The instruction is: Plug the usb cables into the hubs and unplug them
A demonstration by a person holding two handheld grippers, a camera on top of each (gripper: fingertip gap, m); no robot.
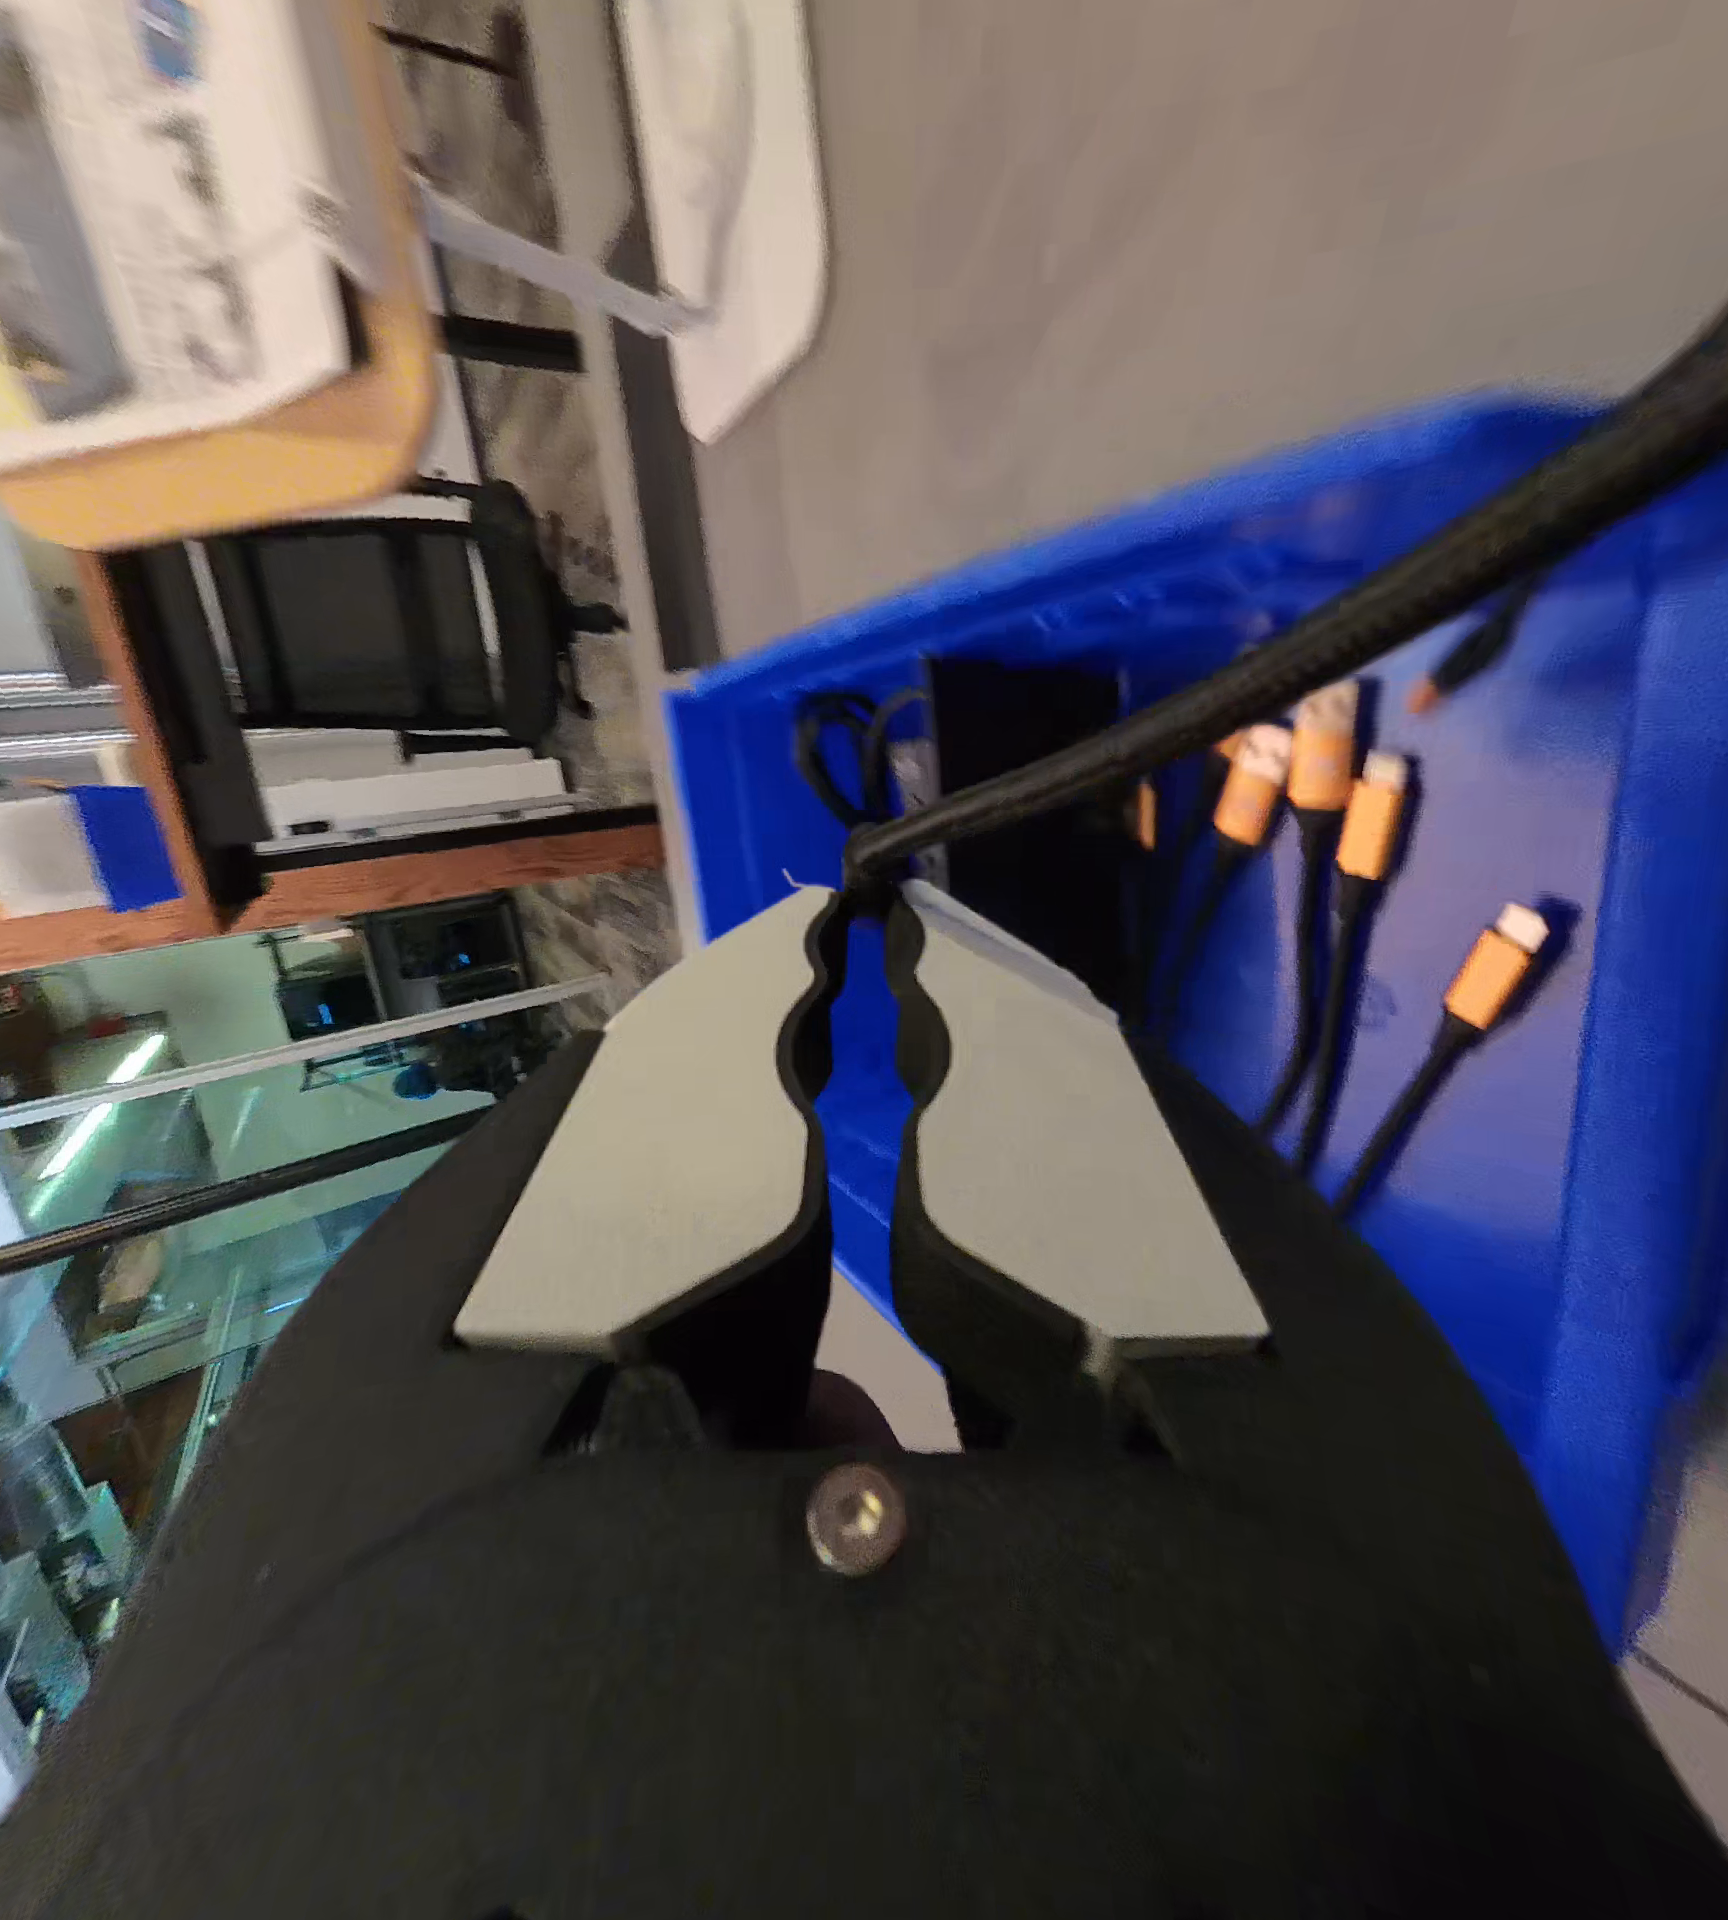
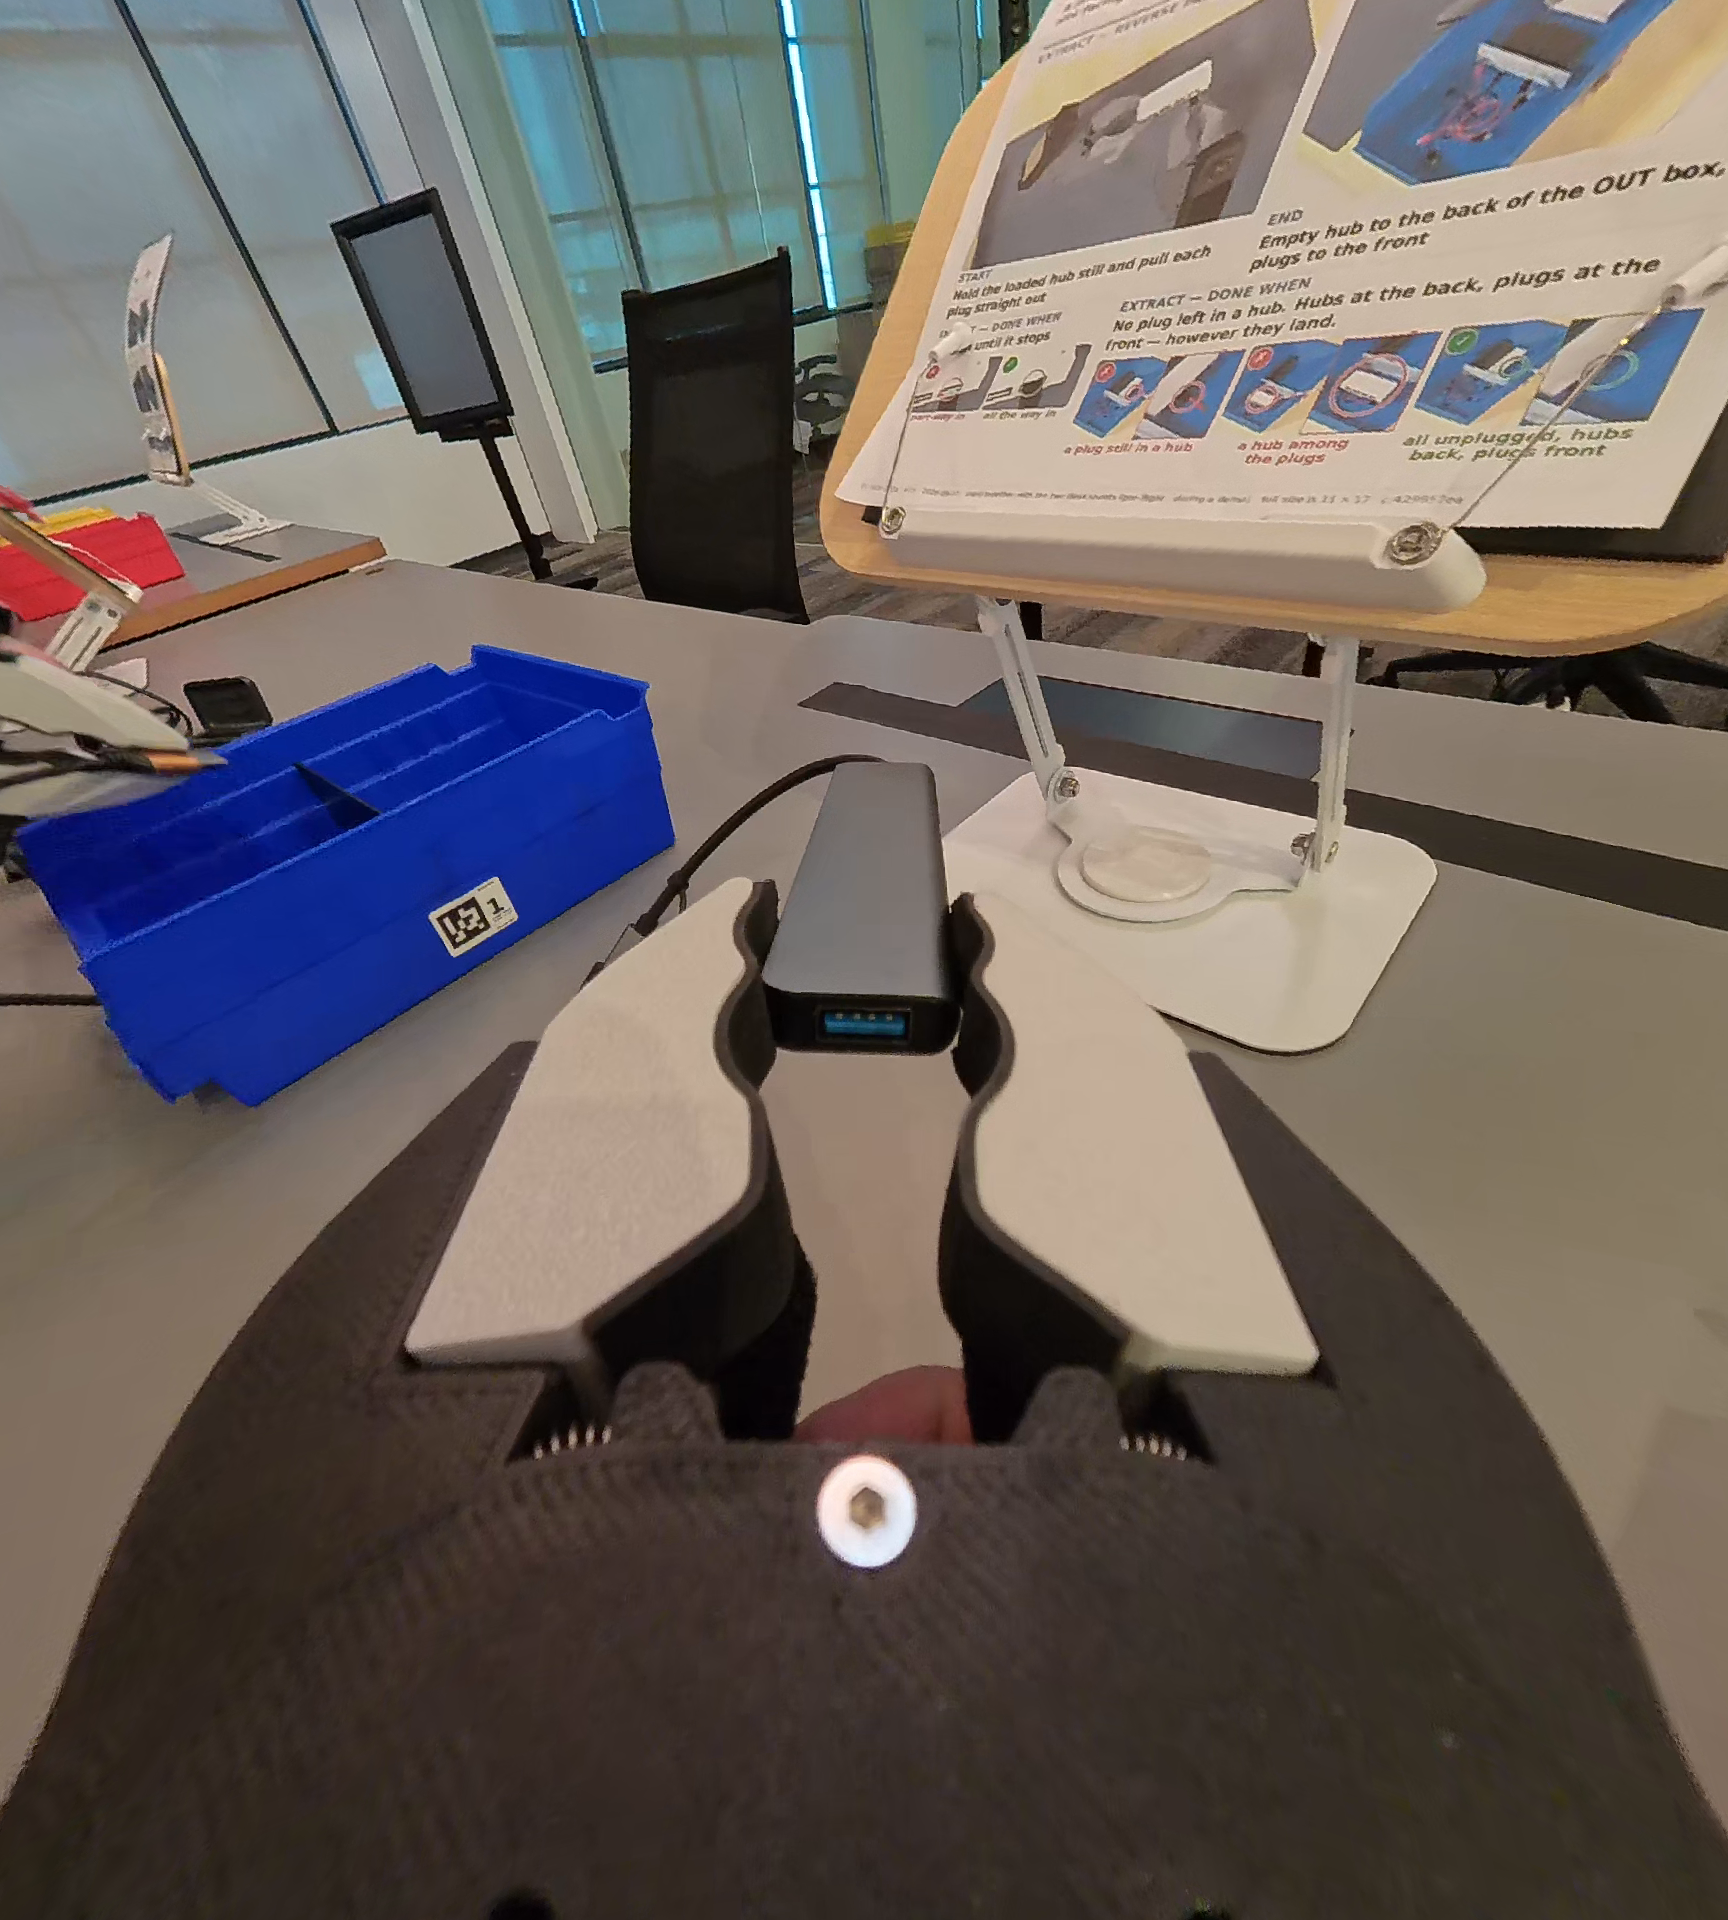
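My right gripper (image 2: 862,925) is shut on a grey USB hub (image 2: 865,873) and holds it over the grey table (image 2: 1462,1195), blue port facing me, its black lead trailing behind. My left gripper (image 1: 865,906) is shut on a black braided USB cable (image 1: 1307,644) that runs up to the right. In the right wrist view the left gripper (image 2: 153,753) is at the far left, with an orange plug end (image 2: 176,764) at its tips. A blue bin (image 1: 1670,935) beyond the left gripper holds several orange-ended USB plugs (image 1: 1317,769) and a black hub (image 1: 1026,769).
Another blue bin (image 2: 351,935) with a divider stands left of the right gripper. A wooden document stand (image 2: 1182,566) with an instruction sheet stands behind on a white base (image 2: 1255,935). Black chairs (image 2: 714,436) and a table with red bins (image 2: 81,566) are farther back. Some 40 centimetres of space lies between my two pairs of fingers.
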